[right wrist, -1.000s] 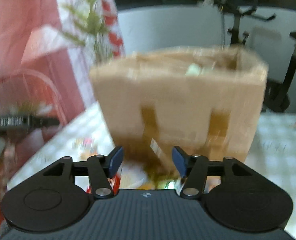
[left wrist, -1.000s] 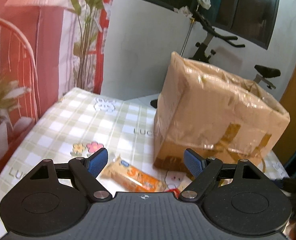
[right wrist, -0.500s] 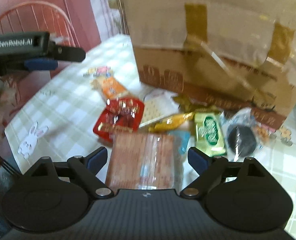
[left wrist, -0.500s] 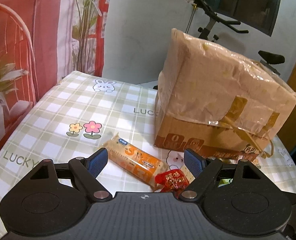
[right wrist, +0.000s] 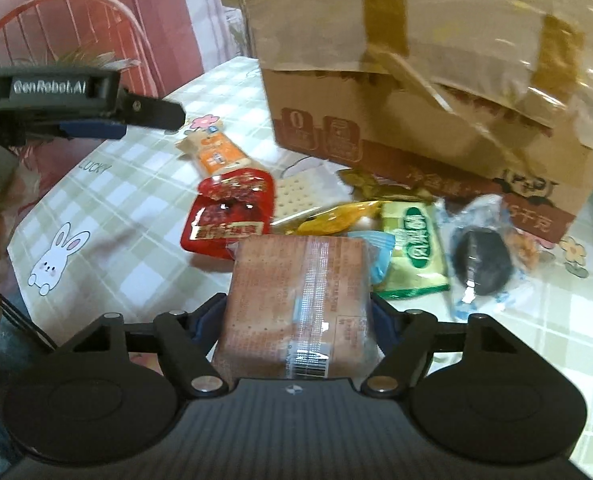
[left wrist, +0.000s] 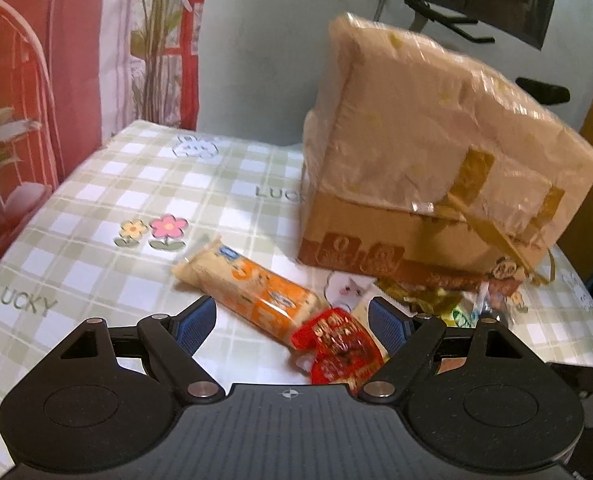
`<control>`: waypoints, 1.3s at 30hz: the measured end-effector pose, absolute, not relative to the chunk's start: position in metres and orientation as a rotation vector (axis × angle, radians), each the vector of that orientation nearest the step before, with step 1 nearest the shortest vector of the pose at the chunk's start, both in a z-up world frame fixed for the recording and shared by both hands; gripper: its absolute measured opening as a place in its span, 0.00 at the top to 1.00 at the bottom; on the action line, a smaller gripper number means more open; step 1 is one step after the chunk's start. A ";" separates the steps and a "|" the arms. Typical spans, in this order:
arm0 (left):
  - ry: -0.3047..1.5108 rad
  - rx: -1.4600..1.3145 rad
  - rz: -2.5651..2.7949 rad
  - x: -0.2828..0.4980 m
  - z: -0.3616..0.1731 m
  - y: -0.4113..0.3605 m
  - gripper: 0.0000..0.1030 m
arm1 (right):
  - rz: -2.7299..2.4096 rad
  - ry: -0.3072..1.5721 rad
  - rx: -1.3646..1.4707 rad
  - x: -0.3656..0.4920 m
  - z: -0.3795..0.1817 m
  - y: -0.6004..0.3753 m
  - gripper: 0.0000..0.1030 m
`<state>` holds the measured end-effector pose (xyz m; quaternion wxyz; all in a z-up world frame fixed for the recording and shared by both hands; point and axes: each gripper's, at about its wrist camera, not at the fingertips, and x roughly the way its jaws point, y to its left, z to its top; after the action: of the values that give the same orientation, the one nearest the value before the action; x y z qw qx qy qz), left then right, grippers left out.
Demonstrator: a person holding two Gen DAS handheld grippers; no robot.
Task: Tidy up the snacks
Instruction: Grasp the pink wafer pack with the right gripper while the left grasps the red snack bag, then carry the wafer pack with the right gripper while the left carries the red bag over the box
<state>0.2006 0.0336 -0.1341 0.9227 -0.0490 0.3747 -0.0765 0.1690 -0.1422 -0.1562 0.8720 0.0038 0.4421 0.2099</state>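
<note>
Warm, rather dim indoor light gives both views a yellowish cast, and glare shines off the plastic wrap over the cardboard box (left wrist: 428, 168) and off the red snack packet (right wrist: 228, 210). The box is motion-smeared in the left wrist view, and soft shadows lie on the checked tabletop (left wrist: 96, 208) beneath the snacks. Fisheye distortion bends the edges, with dark vignetted corners.

The right gripper (right wrist: 298, 316) is now lowered toward the cardboard box (right wrist: 416, 92), and its jaws have just been closing on the brown cracker pack (right wrist: 296, 300), whose sides are met by the blue pads. The left gripper (left wrist: 290, 322) is brought lower before the box, over the orange biscuit pack (left wrist: 252, 288) and the red packet (left wrist: 336, 344).
</note>
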 end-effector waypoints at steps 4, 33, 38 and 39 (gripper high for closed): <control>0.801 -0.079 -0.165 0.203 -0.149 0.019 0.17 | 0.418 0.910 0.035 0.164 -0.156 -0.155 0.29; 0.741 -0.155 -0.171 0.167 -0.153 0.015 0.59 | 0.401 0.838 0.128 0.148 -0.146 -0.188 0.29; 0.717 -0.160 -0.177 0.165 -0.147 0.013 0.59 | 0.416 0.784 0.153 0.142 -0.135 -0.191 0.29; 0.713 -0.157 -0.181 0.165 -0.146 0.013 0.59 | 0.423 0.764 0.153 0.142 -0.131 -0.189 0.29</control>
<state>0.1648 0.0130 -0.1461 0.9302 -0.0769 0.3479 -0.0885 0.1418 -0.1893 -0.1308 0.9033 0.0742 0.3698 0.2045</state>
